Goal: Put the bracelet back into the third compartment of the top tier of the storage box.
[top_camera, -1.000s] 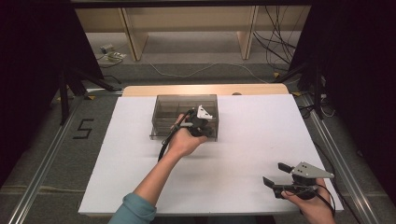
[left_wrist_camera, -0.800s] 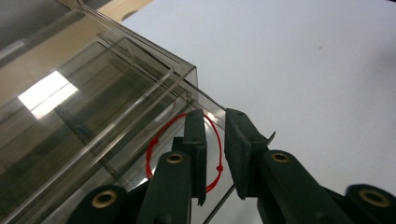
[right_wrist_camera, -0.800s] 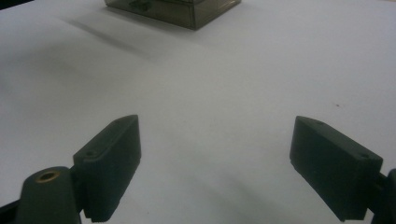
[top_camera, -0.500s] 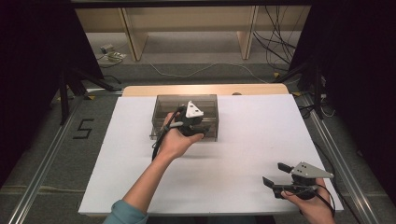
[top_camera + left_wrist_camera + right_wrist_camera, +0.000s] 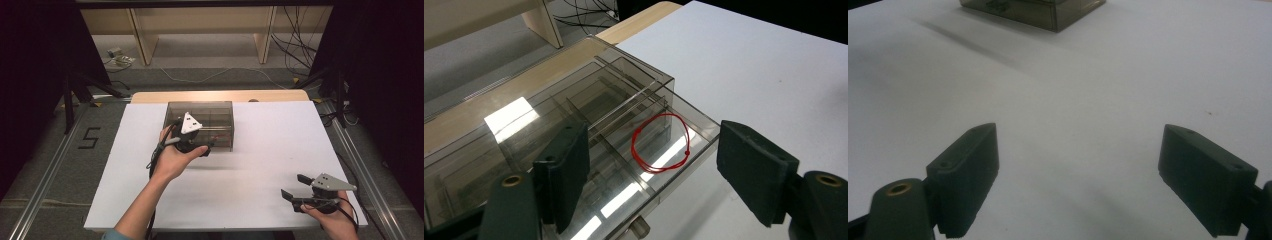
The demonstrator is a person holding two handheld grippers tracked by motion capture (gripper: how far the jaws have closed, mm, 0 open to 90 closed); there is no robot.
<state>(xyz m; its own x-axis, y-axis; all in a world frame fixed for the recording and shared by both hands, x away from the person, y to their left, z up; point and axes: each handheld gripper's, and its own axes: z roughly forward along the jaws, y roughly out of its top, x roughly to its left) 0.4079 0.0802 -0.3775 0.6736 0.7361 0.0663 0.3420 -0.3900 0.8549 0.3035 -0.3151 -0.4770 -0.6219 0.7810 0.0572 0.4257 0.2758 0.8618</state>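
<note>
Looking down along the left hand-held gripper (image 5: 654,167), poised over the near edge of the smoky clear organiser box (image 5: 659,76) in the middle of the white desk (image 5: 280,150). Spread wide now, having just been opening, with nothing pinched between the pads. Straight ahead and just below: a thin red loop (image 5: 632,145), lying flat on the floor of a near-side compartment, towards the right half of the box, clear of the dividers as far as can be told.

Over on the near right of the desk, the right hand-held gripper (image 5: 295,186) too: spread open, empty, resting low over bare desk, well apart from the box.

Judging the loop: very light, thin and limp, probably cord or fine elastic, so no weight to speak of and no stiffness to lean on. Likely to sag, twist or slip off a pad if caught by a single strand at the very tip. Hard to scrape off a smooth plastic floor, too. Best taken where the strands bunch at the near rim of the ring, coming straight down with one pad inside the ring and one outside, then closing fully. Worth minding the compartment walls: tight quarters for wide pads, and a light box liable to shift if nudged.
</note>
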